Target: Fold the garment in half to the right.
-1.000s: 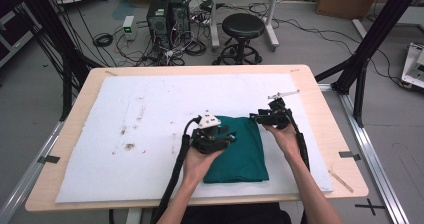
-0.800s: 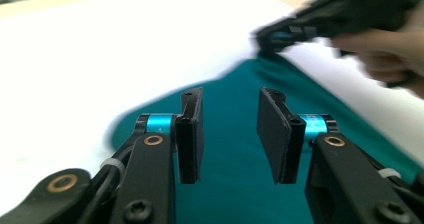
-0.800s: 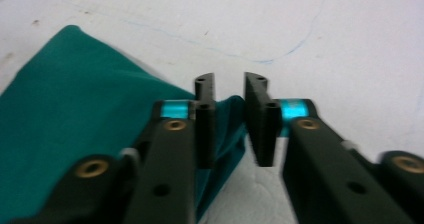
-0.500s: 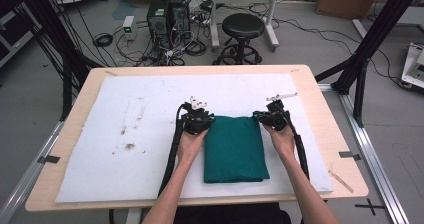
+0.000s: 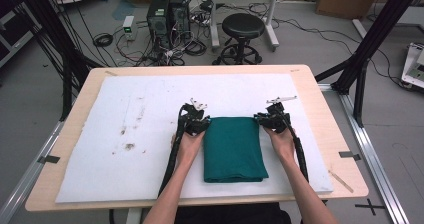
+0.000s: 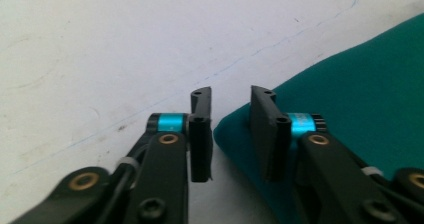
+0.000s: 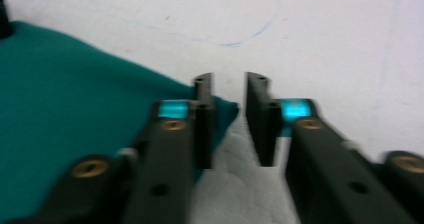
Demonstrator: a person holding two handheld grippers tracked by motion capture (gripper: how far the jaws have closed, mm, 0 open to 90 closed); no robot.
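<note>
**Green cloth folded, corners let go**

The folded green cloth (image 5: 233,149) lay flat before me on the white mat (image 5: 100,154), its near edge squared; little seemed left but smoothing. At its far-left corner my left gripper (image 6: 230,129) had just reopened, empty. My right gripper (image 7: 227,119), at the far-right corner, had likewise just parted, gripping nothing.

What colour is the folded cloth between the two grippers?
Dark green, plain with no pattern. The folded cloth shows best in the high view.
</note>
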